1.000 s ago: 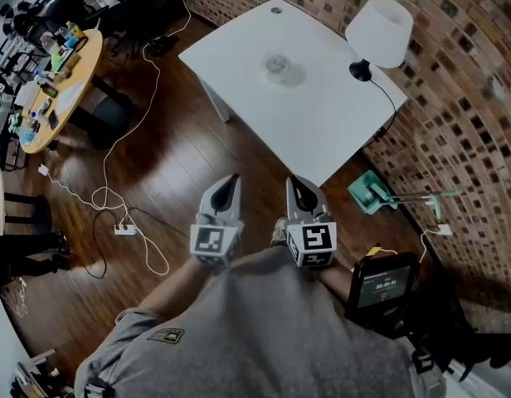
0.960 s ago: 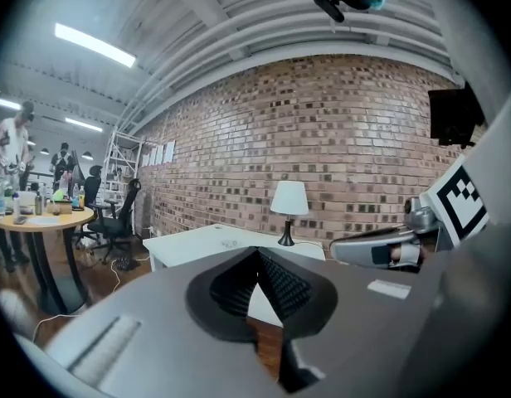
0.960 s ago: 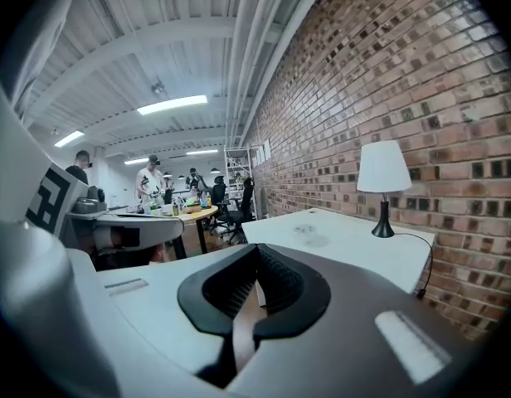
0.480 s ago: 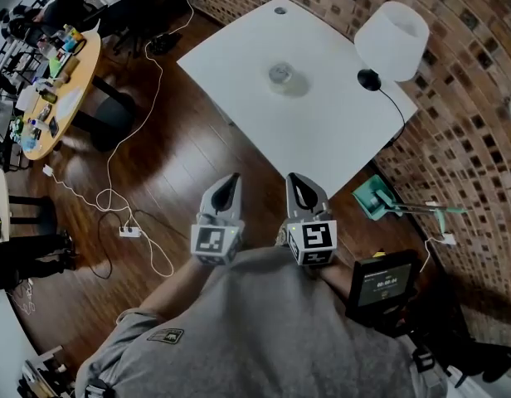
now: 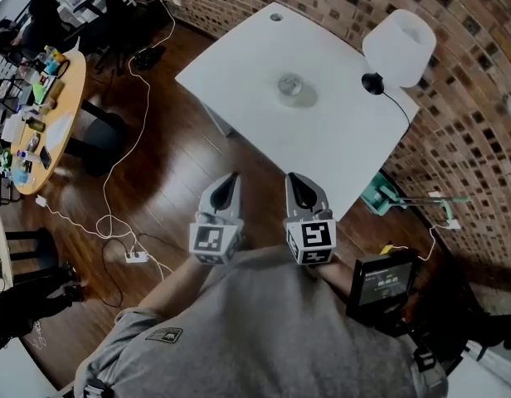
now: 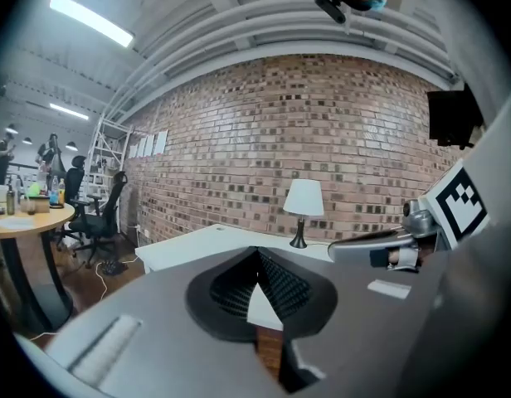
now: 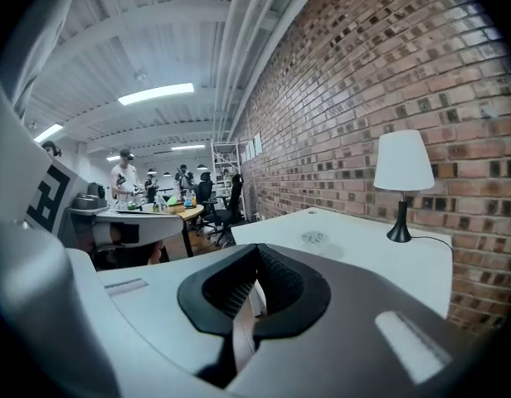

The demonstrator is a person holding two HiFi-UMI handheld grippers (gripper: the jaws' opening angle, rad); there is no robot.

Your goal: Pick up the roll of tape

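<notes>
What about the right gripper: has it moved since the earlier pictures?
Yes. The right gripper has come forward toward the white table: the table's near corner now sits closer beside it in the head view.

The table (image 5: pixel 338 139) and lamp (image 5: pixel 398 38) are white, and the tape (image 5: pixel 290 84) is grey. The wall (image 5: pixel 479 131) is brown brick.

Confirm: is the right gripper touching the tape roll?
Apart. Head view: the right gripper hangs short of the table, the tape roll lies mid-table, bare tabletop between them.
</notes>
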